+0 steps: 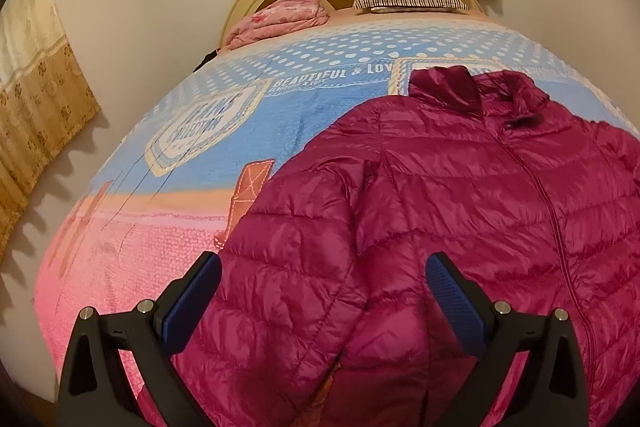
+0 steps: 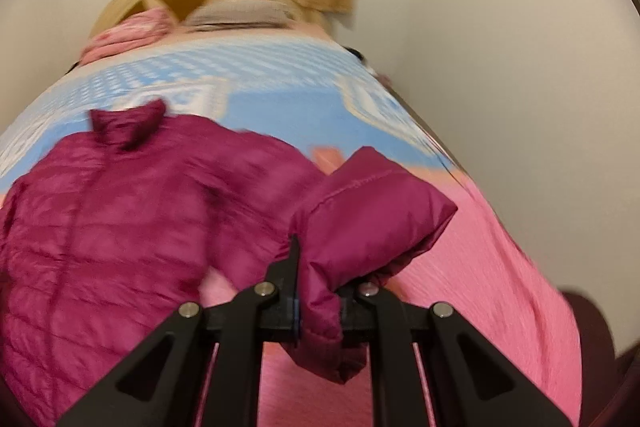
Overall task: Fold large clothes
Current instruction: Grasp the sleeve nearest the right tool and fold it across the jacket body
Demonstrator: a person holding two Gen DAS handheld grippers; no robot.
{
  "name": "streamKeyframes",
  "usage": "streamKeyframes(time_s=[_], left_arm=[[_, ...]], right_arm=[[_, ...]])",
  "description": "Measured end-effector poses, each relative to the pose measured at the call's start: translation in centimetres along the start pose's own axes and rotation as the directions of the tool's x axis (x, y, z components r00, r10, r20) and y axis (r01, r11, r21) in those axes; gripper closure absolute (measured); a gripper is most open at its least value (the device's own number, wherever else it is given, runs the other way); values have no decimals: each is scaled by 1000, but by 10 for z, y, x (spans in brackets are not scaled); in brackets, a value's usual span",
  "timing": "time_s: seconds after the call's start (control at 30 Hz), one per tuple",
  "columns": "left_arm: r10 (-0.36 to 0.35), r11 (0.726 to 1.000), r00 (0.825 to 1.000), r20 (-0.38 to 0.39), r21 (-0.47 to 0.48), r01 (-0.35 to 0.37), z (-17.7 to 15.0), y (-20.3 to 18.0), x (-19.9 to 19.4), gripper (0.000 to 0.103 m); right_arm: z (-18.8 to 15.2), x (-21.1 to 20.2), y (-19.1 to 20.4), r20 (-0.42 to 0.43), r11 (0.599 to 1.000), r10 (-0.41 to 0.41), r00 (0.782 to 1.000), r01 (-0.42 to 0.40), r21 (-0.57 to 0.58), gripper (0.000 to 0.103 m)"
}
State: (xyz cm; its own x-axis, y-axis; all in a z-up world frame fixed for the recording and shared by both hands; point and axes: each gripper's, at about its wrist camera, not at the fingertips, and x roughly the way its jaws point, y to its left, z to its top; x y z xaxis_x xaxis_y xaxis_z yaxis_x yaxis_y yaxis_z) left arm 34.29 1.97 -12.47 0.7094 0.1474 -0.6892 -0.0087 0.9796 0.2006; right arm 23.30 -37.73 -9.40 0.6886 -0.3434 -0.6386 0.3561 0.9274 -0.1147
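While the right gripper [image 2: 318,307] pinches the jacket's sleeve [image 2: 368,211] clear of the bed [image 2: 480,287], slick fabric might slip free. The left gripper [image 1: 324,291] hovers open over the jacket [image 1: 440,207], gripping nothing.

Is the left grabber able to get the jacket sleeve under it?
Probably yes. The left gripper is open over the magenta jacket's sleeve, with nothing between them. The right gripper holds the other sleeve.

L tongs [image 1: 322,291] spread wide, R tongs [image 2: 318,283] clamped – tilted down
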Motion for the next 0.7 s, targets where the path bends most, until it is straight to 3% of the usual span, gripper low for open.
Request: streamKeyframes(time_s=[0.23, 0.43, 0.53, 0.6, 0.63, 0.7], left_arm=[[14, 999, 1000, -11, -32, -15, 0, 20, 9, 1], [44, 997, 999, -32, -59, -46, -10, 48, 16, 1], [60, 995, 997, -43, -79, -63, -14, 62, 19, 1], [69, 992, 996, -48, -98, -74, -16, 72, 20, 1], [74, 991, 996, -52, -108, -79, -16, 77, 21, 1], [77, 989, 996, -53, -121, -82, -17, 82, 20, 1]], right_arm=[[31, 0, 106, 41, 976, 144, 989, -135, -172, 90], [19, 17, 196, 21, 934, 259, 966, -245, -259, 89], [3, 29, 225, -50, 907, 319, 947, -320, -274, 79], [-9, 30, 235, -76, 886, 375, 924, -381, -264, 39], [-14, 28, 238, -75, 876, 400, 913, -406, -262, 32], [-23, 19, 242, -83, 857, 426, 901, -432, -283, 28]])
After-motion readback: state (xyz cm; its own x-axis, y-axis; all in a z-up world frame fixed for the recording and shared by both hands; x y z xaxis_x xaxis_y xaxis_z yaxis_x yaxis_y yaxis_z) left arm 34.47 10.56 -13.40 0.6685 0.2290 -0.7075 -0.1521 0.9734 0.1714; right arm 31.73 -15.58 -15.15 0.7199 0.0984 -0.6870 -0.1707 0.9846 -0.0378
